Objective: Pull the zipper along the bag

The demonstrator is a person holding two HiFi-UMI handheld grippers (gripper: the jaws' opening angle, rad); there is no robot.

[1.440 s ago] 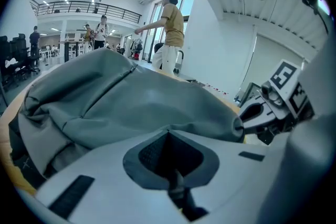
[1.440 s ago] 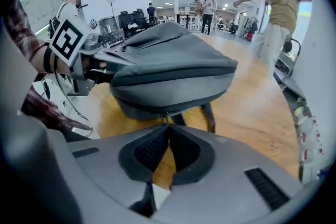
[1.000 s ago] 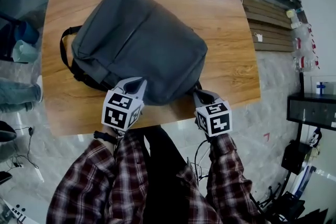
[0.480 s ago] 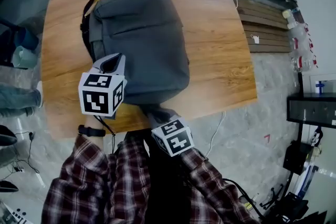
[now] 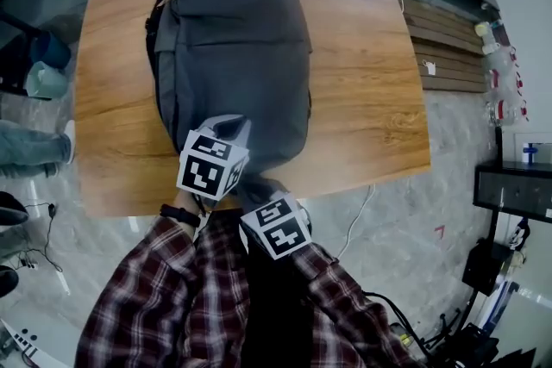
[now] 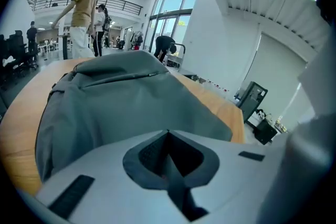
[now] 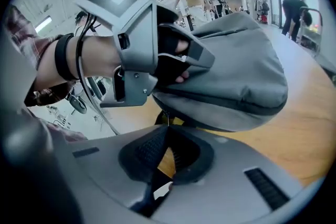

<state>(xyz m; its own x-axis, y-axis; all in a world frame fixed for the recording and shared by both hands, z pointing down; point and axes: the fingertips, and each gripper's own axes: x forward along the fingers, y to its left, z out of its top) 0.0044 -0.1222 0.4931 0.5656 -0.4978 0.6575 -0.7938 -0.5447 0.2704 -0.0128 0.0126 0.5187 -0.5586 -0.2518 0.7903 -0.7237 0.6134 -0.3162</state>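
A grey backpack (image 5: pixel 237 56) lies lengthwise on the wooden table (image 5: pixel 362 99), its black carry strap (image 5: pixel 164 0) at the far left. My left gripper (image 5: pixel 235 127) rests on the bag's near end, shut, its tips (image 6: pixel 168 132) pinching the grey fabric (image 6: pixel 121 102). My right gripper (image 5: pixel 254 185) sits just below, at the table's near edge under the bag's bulging end (image 7: pixel 236 71). Its jaws (image 7: pixel 167 126) are shut, and a thin zipper pull (image 7: pixel 164 117) runs from the bag into their tips. The left gripper (image 7: pixel 173 60) fills the upper left of the right gripper view.
The bag's near end is close to the table's front edge (image 5: pixel 345 177). A slatted bench with bottles (image 5: pixel 496 73) and a black cabinet (image 5: pixel 513 185) stand to the right. Cables lie on the floor (image 5: pixel 354 211). People (image 6: pixel 81 13) stand far beyond the table.
The bag was swung from crosswise to lengthwise, strap end now far from me. My left gripper has since shifted right onto the bag's near end. The right gripper stays at the near edge.
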